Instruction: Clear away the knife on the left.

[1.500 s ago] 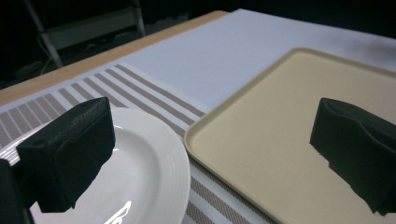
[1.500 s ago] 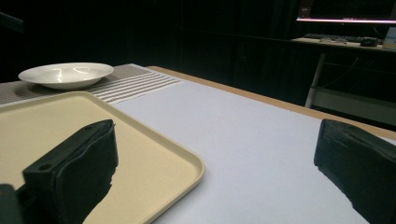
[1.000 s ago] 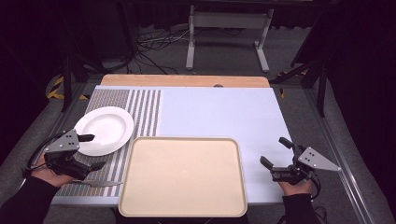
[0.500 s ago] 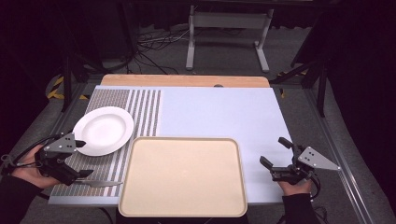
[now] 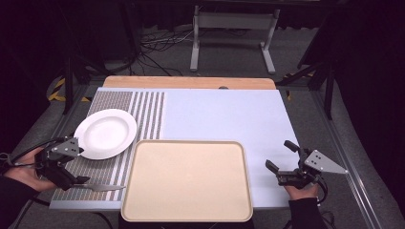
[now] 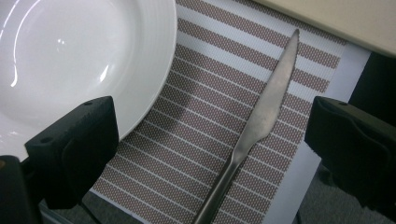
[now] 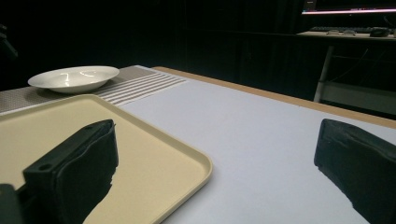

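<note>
Work in hand: picking up the table knife (image 6: 261,121), judged from where the left claw (image 6: 205,154) points.
Left claw: jaws wide apart, nothing between them but air; it hovers over the striped placemat (image 5: 143,107) near the surface's front-left corner, with the knife lying between the jaw lines in the left gripper view.
Table knife: flat on the placemat by the front edge, blade tip toward the beige tray (image 5: 187,179), handle toward the claw; not touched yet.
White plate (image 5: 105,133): empty, on the placemat just behind the knife, apart from it.
Tray: empty, at the middle of the front edge, its left rim just beside the knife tip.
Right claw (image 5: 285,160): wide, empty, resting low near the front-right corner, well apart from the knife.
Progress: early by my reading; nothing is gripped or placed. Left to do: lower, close on the knife, lift and set it down.
</note>
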`<state>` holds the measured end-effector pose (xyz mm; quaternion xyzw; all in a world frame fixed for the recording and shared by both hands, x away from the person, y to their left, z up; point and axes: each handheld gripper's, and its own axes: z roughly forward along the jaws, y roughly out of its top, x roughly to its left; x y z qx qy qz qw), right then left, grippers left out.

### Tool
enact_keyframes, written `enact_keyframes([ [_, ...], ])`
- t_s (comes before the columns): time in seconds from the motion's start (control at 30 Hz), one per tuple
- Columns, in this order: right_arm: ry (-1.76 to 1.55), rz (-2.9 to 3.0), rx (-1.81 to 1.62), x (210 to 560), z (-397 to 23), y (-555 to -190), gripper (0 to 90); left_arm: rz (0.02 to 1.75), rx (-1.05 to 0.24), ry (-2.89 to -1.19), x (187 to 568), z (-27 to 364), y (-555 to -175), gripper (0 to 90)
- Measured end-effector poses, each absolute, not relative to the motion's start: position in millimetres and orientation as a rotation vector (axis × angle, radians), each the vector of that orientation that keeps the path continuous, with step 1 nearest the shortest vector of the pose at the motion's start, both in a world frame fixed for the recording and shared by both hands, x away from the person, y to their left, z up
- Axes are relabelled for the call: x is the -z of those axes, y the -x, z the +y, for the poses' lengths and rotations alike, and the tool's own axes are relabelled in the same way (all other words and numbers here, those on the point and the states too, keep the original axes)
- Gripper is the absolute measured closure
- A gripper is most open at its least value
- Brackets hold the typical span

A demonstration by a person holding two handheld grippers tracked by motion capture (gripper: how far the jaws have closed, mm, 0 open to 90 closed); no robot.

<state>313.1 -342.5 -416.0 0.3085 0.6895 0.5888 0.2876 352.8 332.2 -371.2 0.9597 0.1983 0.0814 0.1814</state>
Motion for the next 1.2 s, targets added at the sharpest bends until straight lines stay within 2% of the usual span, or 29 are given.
enact_keyframes([
  [0.27,-0.822,1.846,-1.574,417,-342,-313,0.2,0.520,-0.190,-2.770,375,333,-355,4.8],
  [0.53,-0.805,1.862,-1.552,417,-340,-312,0.4,0.466,-0.093,-2.886,392,332,-360,8.8],
  [0.77,-0.793,1.864,-1.546,417,-339,-310,0.5,0.408,-0.062,-3.006,403,329,-364,17.2],
  [1.0,-0.792,1.858,-1.544,417,-341,-310,0.5,0.389,-0.020,-3.096,414,327,-363,21.8],
  [1.2,-0.795,1.856,-1.548,418,-342,-310,0.5,0.387,0.034,-3.153,418,329,-364,32.5],
])
